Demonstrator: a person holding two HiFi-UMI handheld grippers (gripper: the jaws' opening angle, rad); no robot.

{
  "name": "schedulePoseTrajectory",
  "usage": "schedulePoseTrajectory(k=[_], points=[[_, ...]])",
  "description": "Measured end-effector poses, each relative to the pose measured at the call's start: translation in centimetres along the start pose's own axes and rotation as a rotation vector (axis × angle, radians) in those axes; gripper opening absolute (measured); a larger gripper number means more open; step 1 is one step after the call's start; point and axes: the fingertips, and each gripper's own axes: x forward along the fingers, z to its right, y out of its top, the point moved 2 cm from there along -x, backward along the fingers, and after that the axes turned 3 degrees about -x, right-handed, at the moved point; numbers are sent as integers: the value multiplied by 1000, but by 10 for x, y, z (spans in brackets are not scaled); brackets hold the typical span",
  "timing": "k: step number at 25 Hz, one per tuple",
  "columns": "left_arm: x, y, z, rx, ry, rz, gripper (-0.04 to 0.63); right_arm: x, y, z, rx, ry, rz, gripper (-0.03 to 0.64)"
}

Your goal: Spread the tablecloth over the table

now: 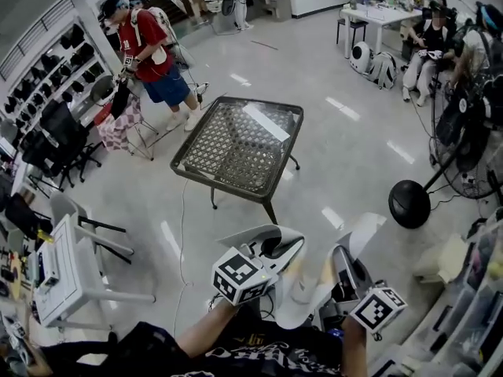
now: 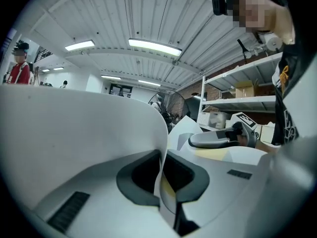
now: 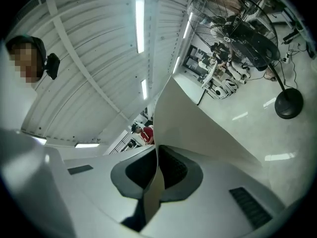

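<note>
A square table (image 1: 206, 154) with a dark frame and a woven lattice top stands bare on the floor ahead of me. The white tablecloth (image 1: 302, 293) hangs bunched between my two grippers, close to my body and short of the table. My left gripper (image 1: 277, 247) is shut on one edge of the tablecloth (image 2: 74, 128), which is pinched between its dark pads (image 2: 141, 175). My right gripper (image 1: 343, 262) is shut on another edge, and the tablecloth (image 3: 198, 128) rises from its pads (image 3: 173, 171) in a stiff fold. The right gripper (image 2: 218, 139) also shows in the left gripper view.
A standing fan with a round black base (image 1: 410, 203) is on the floor to the right of the table. A person in a red shirt (image 1: 149, 49) stands beyond the table's left corner. A white chair (image 1: 78, 269) sits at my left, and shelving (image 1: 471, 289) at my right.
</note>
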Motion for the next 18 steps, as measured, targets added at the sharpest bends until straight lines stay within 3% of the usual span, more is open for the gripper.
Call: schedulePoseTrajectory(k=[6,14,18], points=[[-21,14,-80,-2,-102,55,26,76,-15,-21,-49,-53,78,18],[-78,43,-214,106,-243,106,26,214,-46,-81,-198,-167,202,18],[-111,61,-272,117,-285,151,26,270,-81,-108,-162,-145,210,18]])
